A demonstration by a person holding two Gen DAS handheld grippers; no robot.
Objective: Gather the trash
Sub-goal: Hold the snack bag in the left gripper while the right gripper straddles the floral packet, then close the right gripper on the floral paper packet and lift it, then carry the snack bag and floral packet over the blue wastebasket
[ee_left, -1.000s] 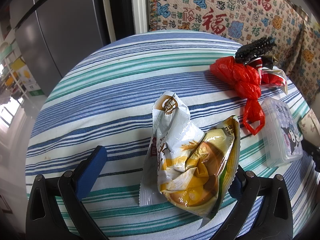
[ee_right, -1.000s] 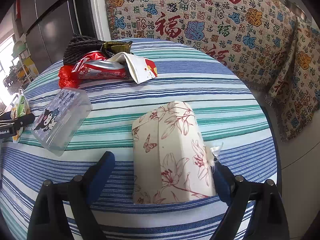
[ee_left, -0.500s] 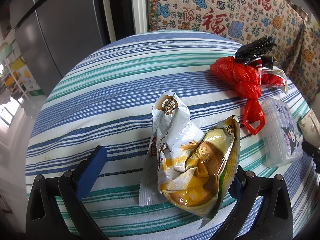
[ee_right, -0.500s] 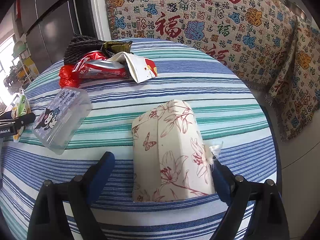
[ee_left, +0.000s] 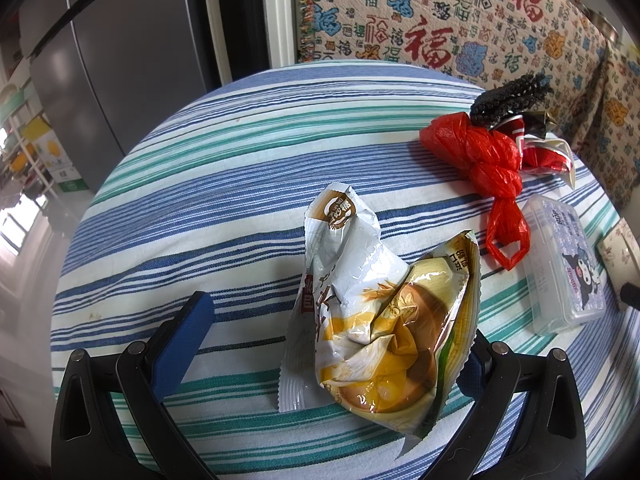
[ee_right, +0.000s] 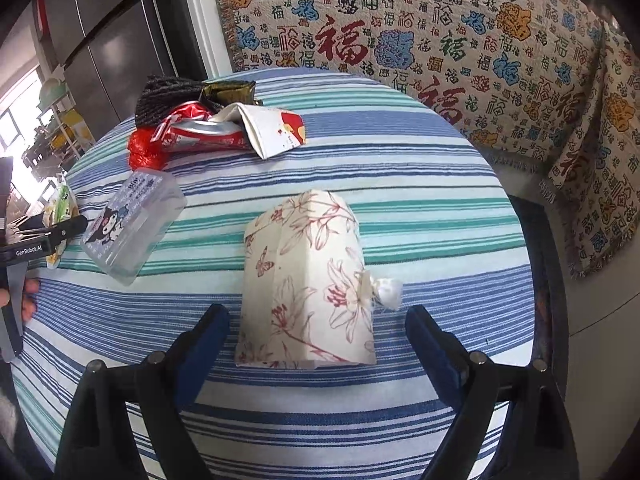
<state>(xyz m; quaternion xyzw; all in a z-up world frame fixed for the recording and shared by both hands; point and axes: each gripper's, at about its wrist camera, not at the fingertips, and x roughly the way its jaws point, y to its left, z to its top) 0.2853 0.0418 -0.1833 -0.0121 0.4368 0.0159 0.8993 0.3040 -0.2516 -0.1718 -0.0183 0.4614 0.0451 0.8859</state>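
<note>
On the striped tablecloth (ee_left: 240, 168) two crumpled snack wrappers overlap, a silver-white wrapper (ee_left: 340, 248) and a yellow wrapper (ee_left: 412, 340). My left gripper (ee_left: 340, 320) is open around them: the left pad stands well clear, while the right pad is hidden behind the yellow one. In the right wrist view a floral tissue pack (ee_right: 308, 272) with tissue poking from its side lies between the wide-open fingers of my right gripper (ee_right: 316, 312), touching neither pad.
Further back lie a red plastic bag (ee_left: 480, 152), a dark knitted piece (ee_left: 508, 96), red foil wrappers (ee_right: 200, 132) and a white-red carton (ee_right: 272, 128). A clear cartoon box (ee_right: 132, 220) lies between the two grippers. The round table's edge (ee_right: 516, 208) drops off on the right, with a patterned sofa beyond.
In the right wrist view the floral pack has slid left and looks farther off, and a gap has opened beside the right finger. The left wrist view is unchanged.
</note>
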